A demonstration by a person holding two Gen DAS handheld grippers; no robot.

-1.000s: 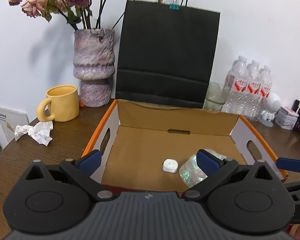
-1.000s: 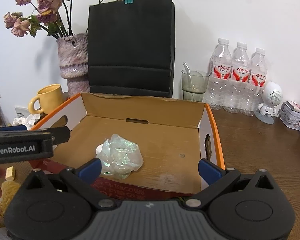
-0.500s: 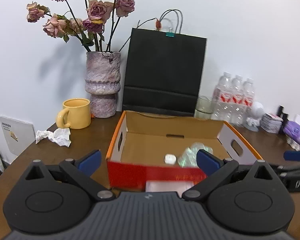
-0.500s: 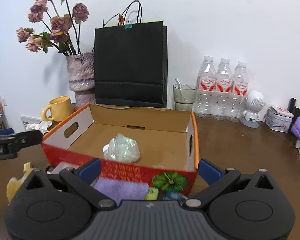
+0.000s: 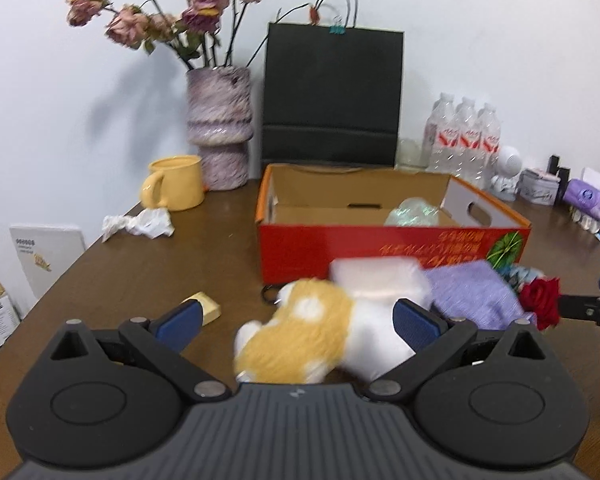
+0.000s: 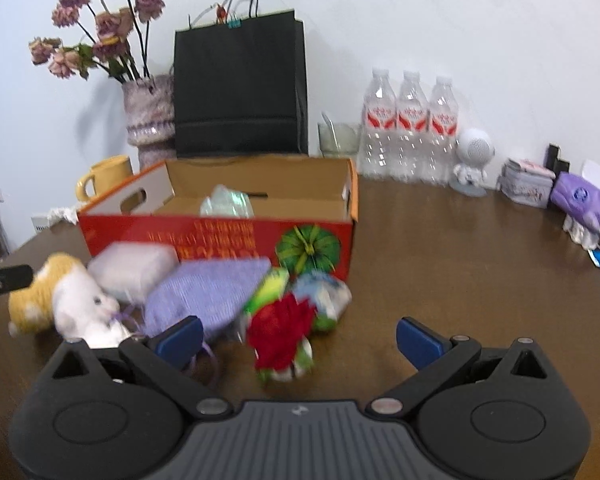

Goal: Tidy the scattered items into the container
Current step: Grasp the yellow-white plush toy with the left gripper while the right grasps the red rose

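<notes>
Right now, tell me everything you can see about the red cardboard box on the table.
The red cardboard box is an open, shallow tray: red printed front with yellow lettering and a green pumpkin picture, plain brown inside, pale side walls with handle cut-outs, orange rim. It sits flat on the wooden table. An iridescent crumpled wrapper lies inside. Loose items crowd its front.

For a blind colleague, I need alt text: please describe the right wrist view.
The open right gripper faces a red fabric flower on a brown table. Beside the flower lie a purple cloth and a plush toy, all in front of a red cardboard box holding an iridescent wrapper.
</notes>
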